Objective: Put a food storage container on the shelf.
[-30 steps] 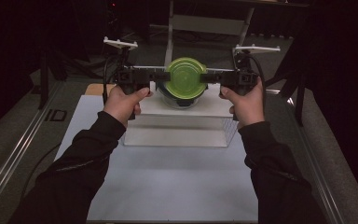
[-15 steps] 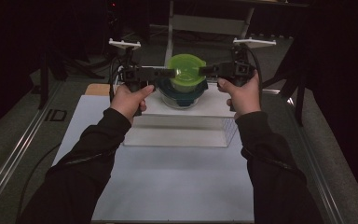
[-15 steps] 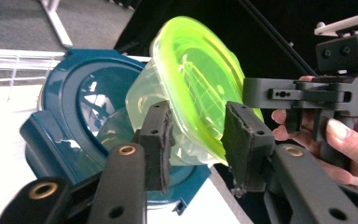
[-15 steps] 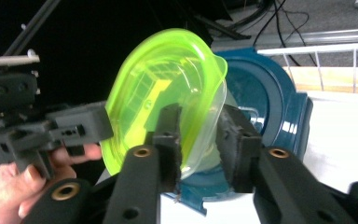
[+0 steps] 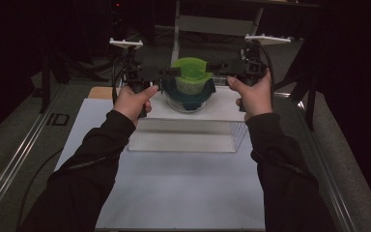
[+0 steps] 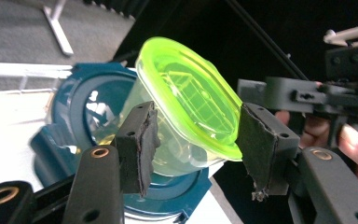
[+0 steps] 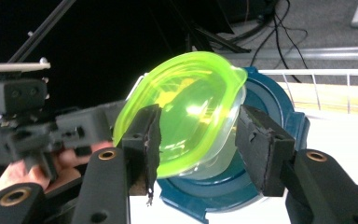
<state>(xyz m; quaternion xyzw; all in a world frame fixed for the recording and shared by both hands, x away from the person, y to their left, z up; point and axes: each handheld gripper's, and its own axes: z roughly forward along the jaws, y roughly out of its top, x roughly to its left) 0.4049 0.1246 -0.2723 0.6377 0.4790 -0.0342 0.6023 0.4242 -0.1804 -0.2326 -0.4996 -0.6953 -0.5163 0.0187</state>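
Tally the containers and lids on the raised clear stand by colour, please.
Green-lidded clear container: 1
Dark blue-lidded clear container: 1
Total: 2, the green one resting tilted on the blue one, on the clear stand.

A lidded tub (image 5: pixel 191 72) sits tilted in a bowl (image 5: pixel 188 94).

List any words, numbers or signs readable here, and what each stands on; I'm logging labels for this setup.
"ID": dark letters on the grey table edge, left of the white sheet.
No print can be made out on the clear container with the lime-green lid, nor on the clear tub with the dark blue lid.
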